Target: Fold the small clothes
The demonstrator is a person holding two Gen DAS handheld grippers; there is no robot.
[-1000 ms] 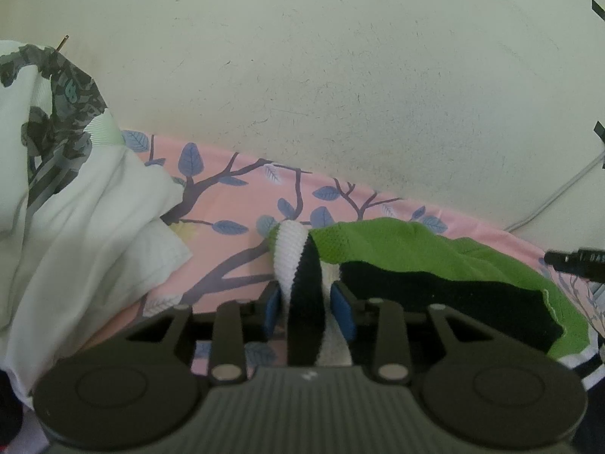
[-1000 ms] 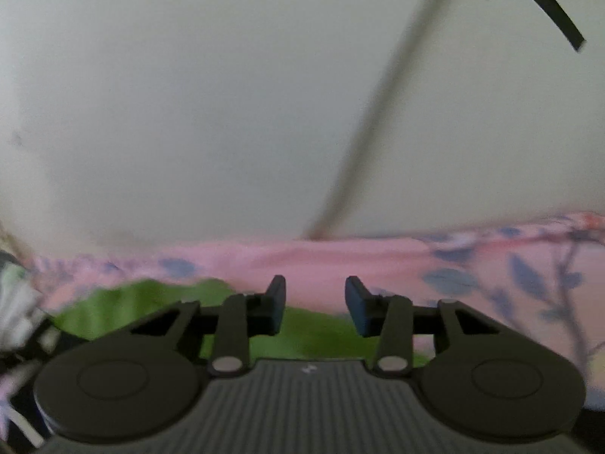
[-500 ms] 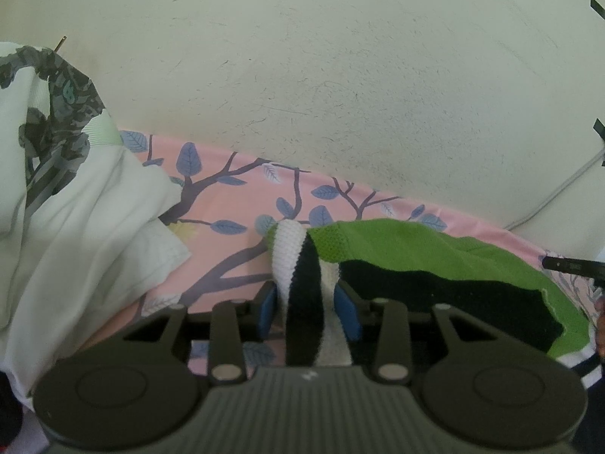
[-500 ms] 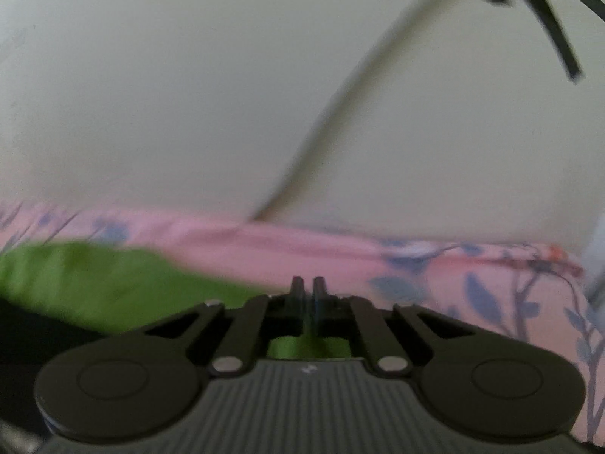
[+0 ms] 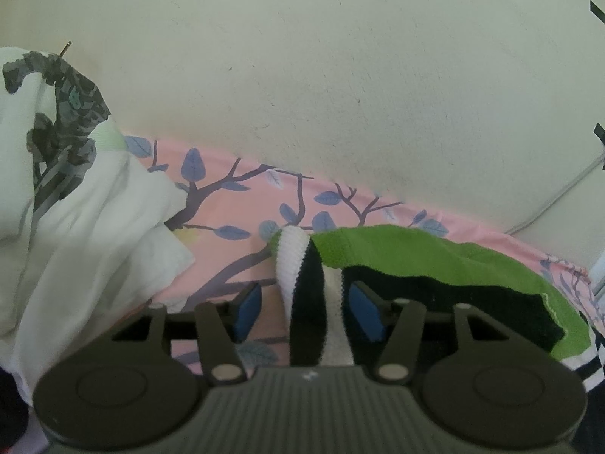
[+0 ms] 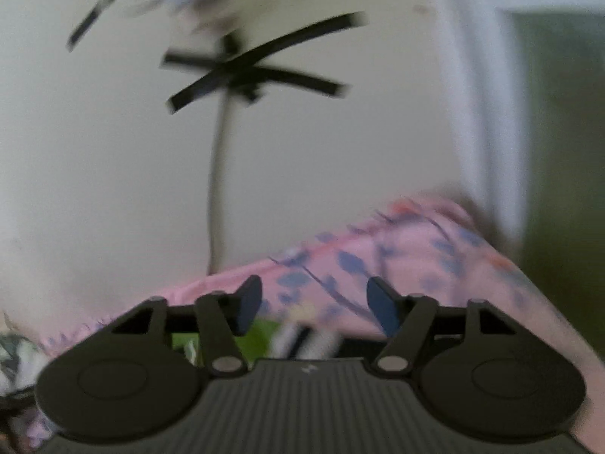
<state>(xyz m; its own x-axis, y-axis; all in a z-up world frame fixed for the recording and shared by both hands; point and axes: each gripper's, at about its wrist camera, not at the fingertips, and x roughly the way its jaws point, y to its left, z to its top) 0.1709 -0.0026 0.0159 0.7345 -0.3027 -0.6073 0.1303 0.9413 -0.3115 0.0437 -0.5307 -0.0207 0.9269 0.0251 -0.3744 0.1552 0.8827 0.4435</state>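
Note:
A small knitted garment (image 5: pixel 423 261) in green, black and white lies on the pink sheet (image 5: pixel 227 208). Its folded white-and-black edge (image 5: pixel 302 287) stands up between the blue pads (image 5: pixel 247 308) of my left gripper (image 5: pixel 306 310). Those jaws are opening, and neither pad presses on the cloth. The right wrist view is blurred. There my right gripper (image 6: pixel 315 302) hangs over the sheet (image 6: pixel 397 253), its jaws opening with nothing between them. A blurred bit of green and white cloth (image 6: pixel 261 335) shows just under its left finger.
A heap of white clothes (image 5: pixel 75 234), one with a grey camouflage print, lies on the left of the sheet. A pale wall (image 5: pixel 302 94) rises right behind the bed. A cable (image 6: pixel 217 174) hangs from black tape strips (image 6: pixel 242 72), with a white frame (image 6: pixel 491 113) to the right.
The left jaws have spread off the white-and-black fold, which stays upright. The right gripper shut, swung right away from the green cloth, then opened; its view is blurred.

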